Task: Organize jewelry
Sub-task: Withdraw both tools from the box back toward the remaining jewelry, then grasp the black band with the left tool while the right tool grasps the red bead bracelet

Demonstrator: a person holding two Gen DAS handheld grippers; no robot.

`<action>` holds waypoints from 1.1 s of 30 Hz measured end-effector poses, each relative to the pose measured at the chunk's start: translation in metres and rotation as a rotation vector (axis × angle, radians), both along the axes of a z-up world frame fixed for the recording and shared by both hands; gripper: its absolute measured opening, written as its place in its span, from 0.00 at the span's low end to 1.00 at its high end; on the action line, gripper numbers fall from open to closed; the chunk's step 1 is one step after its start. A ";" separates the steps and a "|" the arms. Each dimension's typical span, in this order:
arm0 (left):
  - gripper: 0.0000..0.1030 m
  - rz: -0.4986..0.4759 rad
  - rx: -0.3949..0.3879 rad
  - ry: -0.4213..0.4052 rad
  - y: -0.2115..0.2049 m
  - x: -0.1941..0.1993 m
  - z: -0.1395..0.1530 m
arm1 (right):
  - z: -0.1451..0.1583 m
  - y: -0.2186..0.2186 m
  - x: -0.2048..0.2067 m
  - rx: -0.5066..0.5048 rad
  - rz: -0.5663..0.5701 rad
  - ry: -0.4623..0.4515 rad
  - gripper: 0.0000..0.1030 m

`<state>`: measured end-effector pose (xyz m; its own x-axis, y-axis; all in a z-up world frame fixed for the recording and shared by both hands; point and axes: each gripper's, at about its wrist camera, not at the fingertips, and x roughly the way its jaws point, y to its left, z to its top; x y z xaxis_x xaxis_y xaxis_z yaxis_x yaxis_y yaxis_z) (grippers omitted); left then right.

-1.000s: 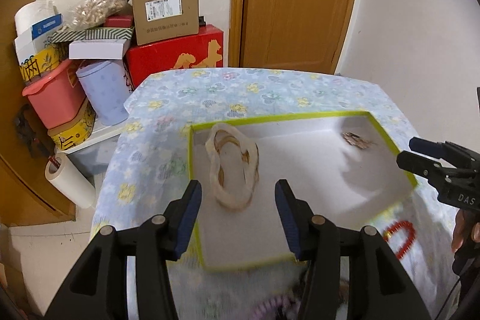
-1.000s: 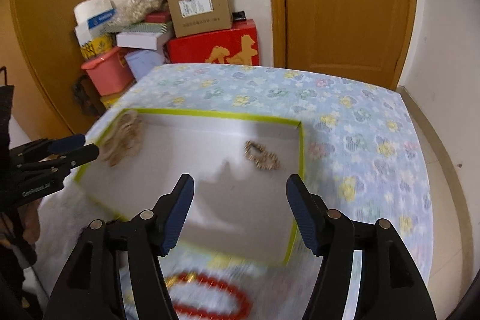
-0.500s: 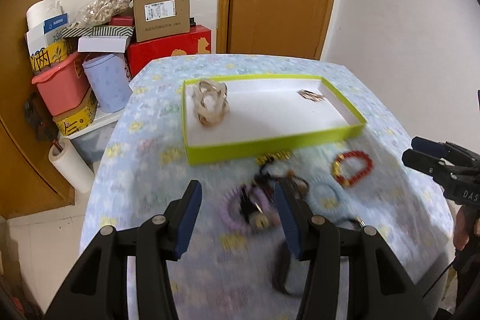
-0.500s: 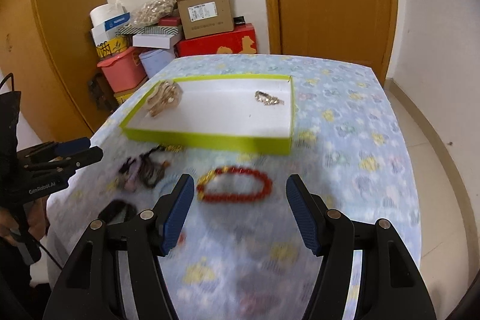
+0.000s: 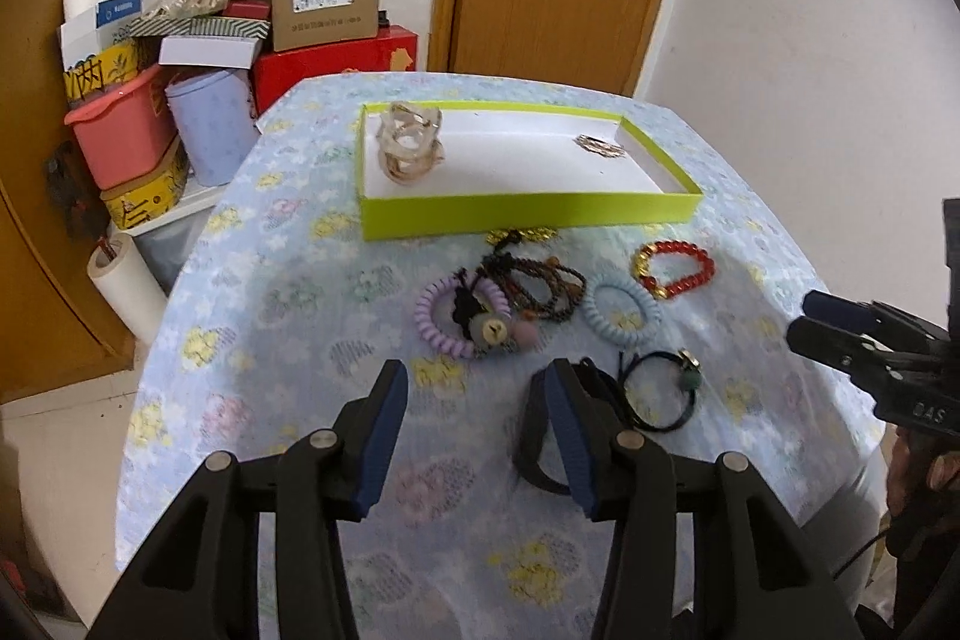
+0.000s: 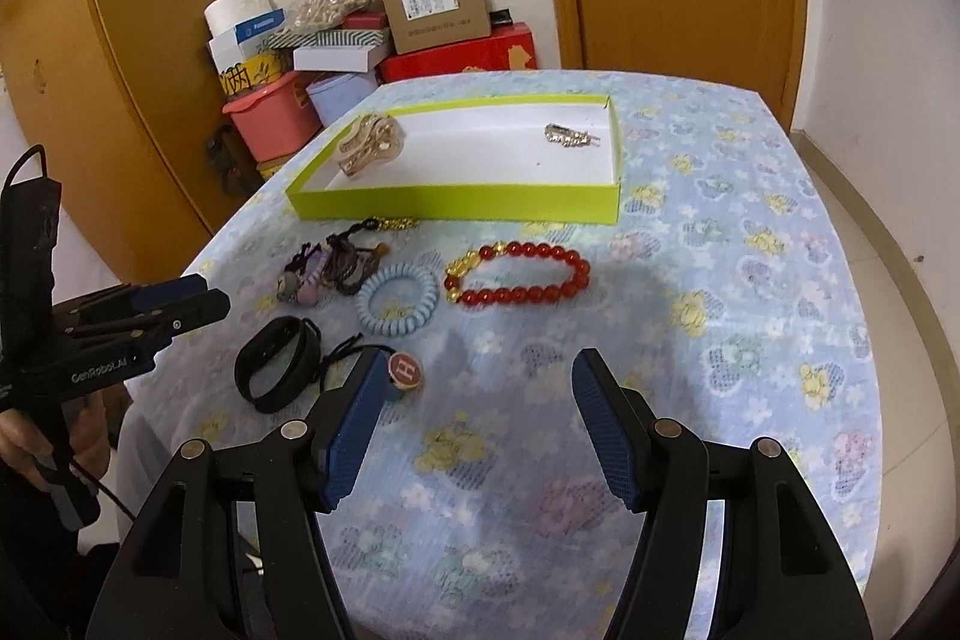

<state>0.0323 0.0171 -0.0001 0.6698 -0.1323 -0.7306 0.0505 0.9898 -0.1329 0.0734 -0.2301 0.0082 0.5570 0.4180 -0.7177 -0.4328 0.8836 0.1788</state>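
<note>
1. Jewelry is spread on the flowered tablecloth (image 6: 750, 232), in front of the green tray (image 6: 456, 205).
2. Left gripper (image 5: 474, 415) is held above bare cloth, jaws closing with nothing between them; the black band (image 5: 531, 451) lies just beside its right finger.
3. Right gripper (image 6: 474, 424) is held with jaws apart and empty; the black hair tie (image 6: 360, 358) lies by its left finger.
4. The red bead bracelet (image 6: 519, 274) lies with its long axis parallel to the tray's front wall, beside the blue coil tie (image 6: 396, 307).

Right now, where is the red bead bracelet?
The red bead bracelet lies on the flowery tablecloth, just in front of the green tray. In the right wrist view, the light blue coil hair tie sits on its left.
</note>
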 end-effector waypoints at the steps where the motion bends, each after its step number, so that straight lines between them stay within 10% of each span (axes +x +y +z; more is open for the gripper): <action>1: 0.48 -0.008 -0.005 0.003 -0.002 -0.001 -0.001 | -0.001 0.000 0.000 -0.001 0.000 0.005 0.63; 33: 0.12 -0.076 0.081 0.071 -0.029 0.012 -0.032 | -0.034 0.013 0.077 -0.128 0.165 -0.011 0.63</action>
<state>0.0439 -0.0115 -0.0324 0.6062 -0.1195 -0.7863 0.1189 0.9912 -0.0589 0.1508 -0.2175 -0.0257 0.4968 0.4100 -0.7649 -0.5752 0.8156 0.0636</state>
